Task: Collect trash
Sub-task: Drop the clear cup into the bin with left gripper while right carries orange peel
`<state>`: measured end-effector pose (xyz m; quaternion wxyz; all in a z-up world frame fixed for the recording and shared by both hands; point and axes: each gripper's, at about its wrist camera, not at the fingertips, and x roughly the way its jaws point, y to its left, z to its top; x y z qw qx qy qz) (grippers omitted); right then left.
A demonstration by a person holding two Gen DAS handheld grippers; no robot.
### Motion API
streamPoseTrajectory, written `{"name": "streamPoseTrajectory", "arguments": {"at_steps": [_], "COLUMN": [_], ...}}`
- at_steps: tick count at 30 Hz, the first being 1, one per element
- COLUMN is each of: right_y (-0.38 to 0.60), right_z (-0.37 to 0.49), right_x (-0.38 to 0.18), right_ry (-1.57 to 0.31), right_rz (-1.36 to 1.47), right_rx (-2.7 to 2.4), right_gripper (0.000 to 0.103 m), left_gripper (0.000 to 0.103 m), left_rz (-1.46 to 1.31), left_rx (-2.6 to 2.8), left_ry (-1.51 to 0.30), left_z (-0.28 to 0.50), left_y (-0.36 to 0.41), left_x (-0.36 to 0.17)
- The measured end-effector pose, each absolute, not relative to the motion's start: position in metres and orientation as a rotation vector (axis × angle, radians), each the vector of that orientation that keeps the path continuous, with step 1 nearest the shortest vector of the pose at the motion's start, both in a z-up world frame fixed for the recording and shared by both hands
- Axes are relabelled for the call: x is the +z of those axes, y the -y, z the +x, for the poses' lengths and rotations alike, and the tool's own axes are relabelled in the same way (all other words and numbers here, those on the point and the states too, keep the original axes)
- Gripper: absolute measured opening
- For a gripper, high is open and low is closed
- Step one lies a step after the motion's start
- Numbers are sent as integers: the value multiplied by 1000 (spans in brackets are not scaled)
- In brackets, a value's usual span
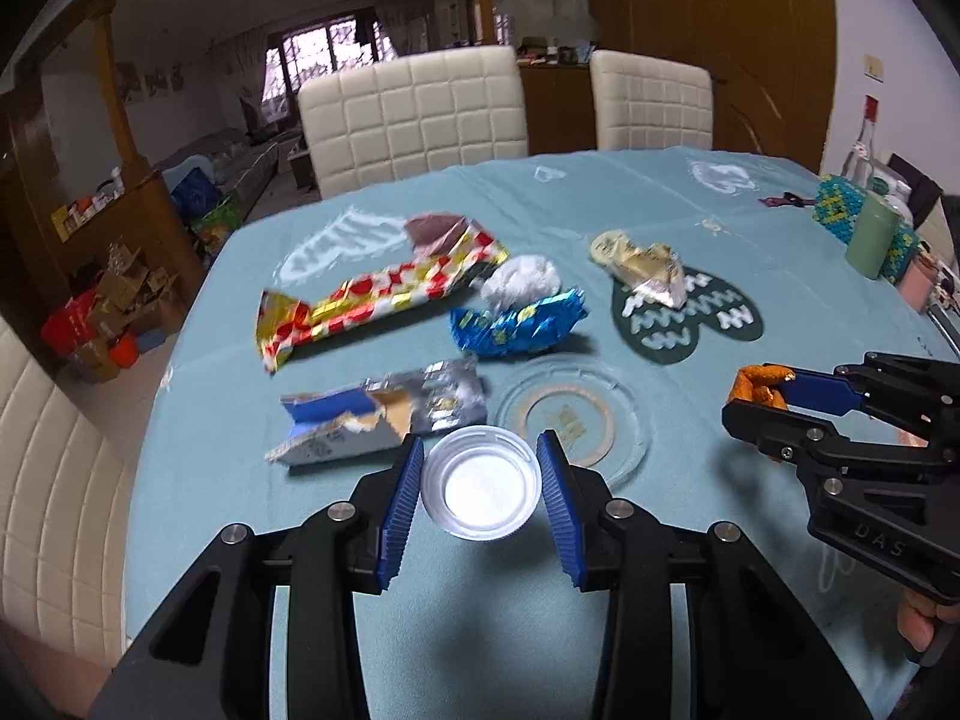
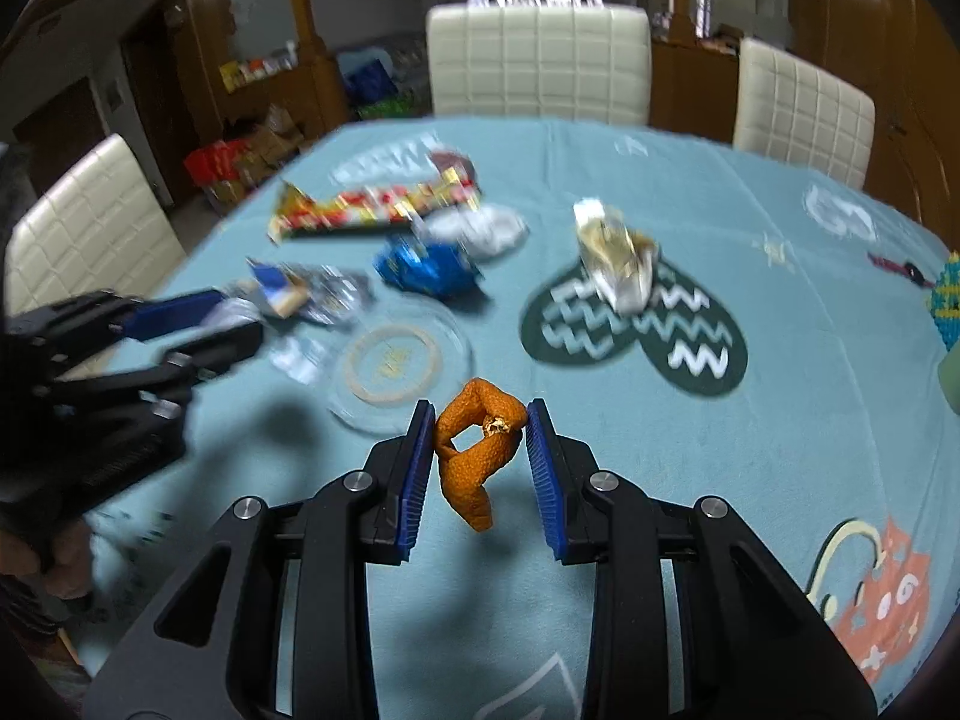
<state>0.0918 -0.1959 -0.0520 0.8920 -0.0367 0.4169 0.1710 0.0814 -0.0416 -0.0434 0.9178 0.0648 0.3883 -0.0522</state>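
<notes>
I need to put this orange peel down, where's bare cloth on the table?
Free: the near cloth below the clear glass dish, and the stretch right of the dark heart mat. Crowded: the far left, around the checkered wrapper, blue wrapper and tissue.

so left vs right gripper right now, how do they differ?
The left gripper brackets a clear plastic cup, seen mouth-on; the right gripper pinches a curled orange peel. The left gripper's jaws stand wider apart than the right gripper's. The cup fills the left's gap; the peel dangles below the right's pads. Both hover above the blue tablecloth, each with one piece of trash.
</notes>
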Motion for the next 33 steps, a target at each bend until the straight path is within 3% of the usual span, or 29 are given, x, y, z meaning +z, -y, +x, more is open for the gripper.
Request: {"name": "streamPoseTrajectory", "arguments": {"at_steps": [10,24,33], "right_y": [204,208,143], "right_z": [106,96,83], "right_x": [-82,-63,-46], "right_ry": [-916,-861,-828], "right_rz": [-77,-64,-158], "right_rx": [326,337,438], "right_gripper": [34,34,33], "left_gripper": [39,39,39], "left_rz": [51,76,11], "left_rx": [-31,-25,71], "left_ry": [-882,-794,-755], "left_z": [90,77,51], "left_y": [31,41,-23], "left_x": [-81,-50,-35]}}
